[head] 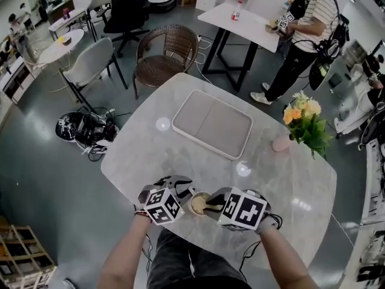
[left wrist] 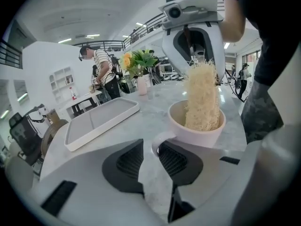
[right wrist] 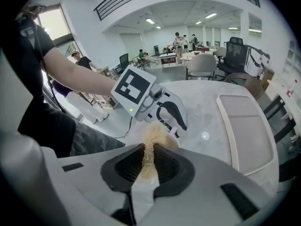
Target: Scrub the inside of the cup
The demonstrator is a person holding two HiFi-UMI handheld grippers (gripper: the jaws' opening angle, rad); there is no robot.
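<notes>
Head view | marble table (head: 289, 179); grey tray (head: 212, 123) at its middle; flower vase (head: 307, 125) near right edge | white cup (left wrist: 197, 133) at front edge, well apart from tray; pale fibrous scrubber (left wrist: 203, 98) upright inside | right gripper (right wrist: 149, 161) pinching scrubber's top | left gripper (left wrist: 150, 161) slightly spread around cup's handle

The pale marble table (head: 289, 185) lies bare from its near edge up to the grey rectangular two-compartment tray (head: 212, 124) at its middle, and on either side of that tray. A pink vase (head: 281, 143) of yellow and white flowers (head: 305, 116) stands at the right edge. At the near edge, a straw-coloured fibrous scrubber (left wrist: 203, 95) largely fills the pale ceramic cup's (head: 197, 205) mouth. The left gripper (left wrist: 150, 149) and right gripper (right wrist: 149, 157) crowd the cup from both sides.
</notes>
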